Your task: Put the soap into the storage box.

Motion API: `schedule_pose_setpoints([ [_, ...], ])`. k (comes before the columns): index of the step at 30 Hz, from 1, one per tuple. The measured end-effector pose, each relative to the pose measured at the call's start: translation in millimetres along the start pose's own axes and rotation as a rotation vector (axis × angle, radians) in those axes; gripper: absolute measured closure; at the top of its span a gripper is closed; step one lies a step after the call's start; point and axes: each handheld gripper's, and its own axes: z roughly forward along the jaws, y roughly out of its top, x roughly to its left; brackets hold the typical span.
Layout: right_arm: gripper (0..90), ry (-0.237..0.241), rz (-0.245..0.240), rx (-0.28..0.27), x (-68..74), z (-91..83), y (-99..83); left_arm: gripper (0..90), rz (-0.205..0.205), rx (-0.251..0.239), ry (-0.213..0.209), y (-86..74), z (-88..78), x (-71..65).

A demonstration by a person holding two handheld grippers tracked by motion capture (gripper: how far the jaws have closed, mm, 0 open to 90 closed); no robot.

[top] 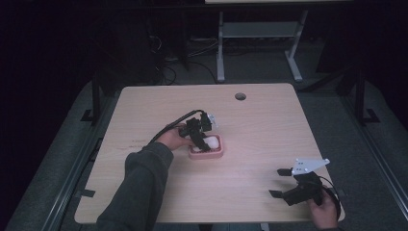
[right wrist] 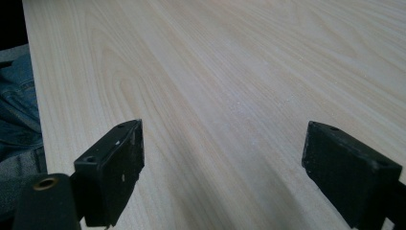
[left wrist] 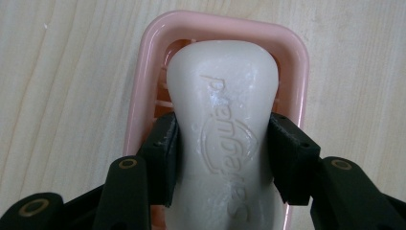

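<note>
Here the soap bar [left wrist: 222,129] lies lengthwise along the pink dish [left wrist: 139,81].

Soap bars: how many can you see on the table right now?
1. The soap bar sits over the pink soap dish near the table's middle, clamped between the left gripper's fingers. More may lie beneath it, hidden.

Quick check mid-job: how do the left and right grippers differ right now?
The left gripper is shut on the white soap bar over the pink soap dish; the right gripper is open with nothing between its fingers. In the high view the left sits mid-table, the right near the table's front right corner. Both have black fingers.
</note>
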Motion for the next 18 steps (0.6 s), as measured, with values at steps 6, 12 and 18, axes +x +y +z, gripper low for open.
schedule_pose_setpoints([
  [6, 14.2, 0.0, -0.003, -0.002, -0.4, -0.1, -0.2, 49.3, 0.002, -0.002, 0.002, 0.0, 0.5, 1.6],
  [12, 14.1, 0.0, 0.0, -0.001, 0.1, -0.2, 0.1, 49.2, 0.01, 0.007, 0.016, 0.5, 1.3, 0.3],
  [18, 14.2, 0.0, 0.0, -0.001, 0.3, -0.1, 0.3, 49.1, 0.015, 0.011, 0.022, 1.0, 1.2, -0.9],
])
